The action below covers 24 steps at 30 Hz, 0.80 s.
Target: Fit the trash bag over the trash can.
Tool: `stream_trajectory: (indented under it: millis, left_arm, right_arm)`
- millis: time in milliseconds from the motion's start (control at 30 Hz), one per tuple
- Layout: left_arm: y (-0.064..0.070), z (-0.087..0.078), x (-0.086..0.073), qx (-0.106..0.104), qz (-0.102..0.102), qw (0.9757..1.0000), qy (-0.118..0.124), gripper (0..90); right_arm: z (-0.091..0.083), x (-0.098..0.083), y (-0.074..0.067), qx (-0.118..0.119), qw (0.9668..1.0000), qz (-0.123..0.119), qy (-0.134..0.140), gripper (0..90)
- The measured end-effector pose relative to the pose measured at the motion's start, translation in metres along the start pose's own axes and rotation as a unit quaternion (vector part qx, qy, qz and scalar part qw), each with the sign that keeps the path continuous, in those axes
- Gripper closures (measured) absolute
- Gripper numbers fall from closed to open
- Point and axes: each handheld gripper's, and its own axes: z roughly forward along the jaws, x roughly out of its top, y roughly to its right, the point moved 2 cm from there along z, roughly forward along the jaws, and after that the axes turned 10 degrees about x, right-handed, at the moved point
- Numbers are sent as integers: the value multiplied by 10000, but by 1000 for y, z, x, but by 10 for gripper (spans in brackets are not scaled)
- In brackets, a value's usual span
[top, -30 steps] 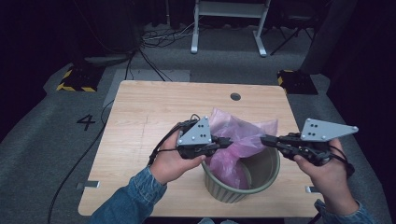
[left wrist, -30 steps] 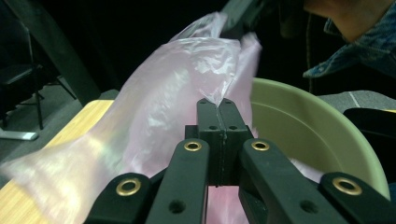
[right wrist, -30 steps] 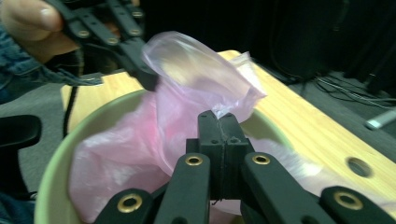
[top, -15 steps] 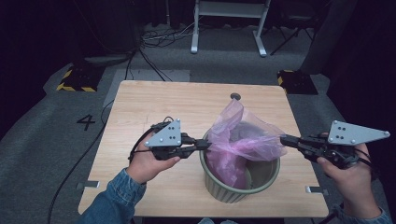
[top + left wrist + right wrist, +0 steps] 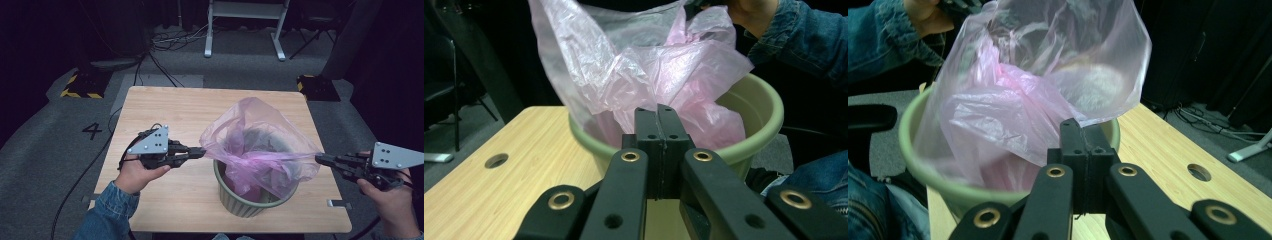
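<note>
Pink bag (image 5: 260, 145) sits partly inside the green bin (image 5: 250, 202) at the desk's (image 5: 165, 107) near edge, approx 5 o'clock from desk centre. L tool (image 5: 199, 152) is clamped on the bag rim at 9 o'clock, R tool (image 5: 321, 159) clamped on it at 3 o'clock. Judged partway: mouth stretched wide, long axis running 9–3, opening facing up w/ far side billowing toward 12; rim not yet folded over bin edge, which looks like the remaining step.
</note>
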Motion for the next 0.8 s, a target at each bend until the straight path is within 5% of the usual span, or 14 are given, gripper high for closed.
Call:
stream_trajectory:
  millis: [333, 667, 700, 800]
  left_arm:
    - [-10, -19, -15, 93, -181, 9997, -97, 900]
    - [0, -41, -29, 2, -222, 9996, -169, 900]
    - [2, -40, -30, 23, -236, 9996, -158, 884]
    - [6, -38, -25, 130, -351, 9993, 62, 628]
  right_arm:
    - [-22, -35, 8, -190, 9993, 298, -73, 900]
    - [-40, -54, -7, -217, 9978, 559, -290, 900]
    - [-41, -55, -9, -185, 9978, 557, -294, 900]
    - [-40, -51, -16, -102, 9986, 479, -223, 867]
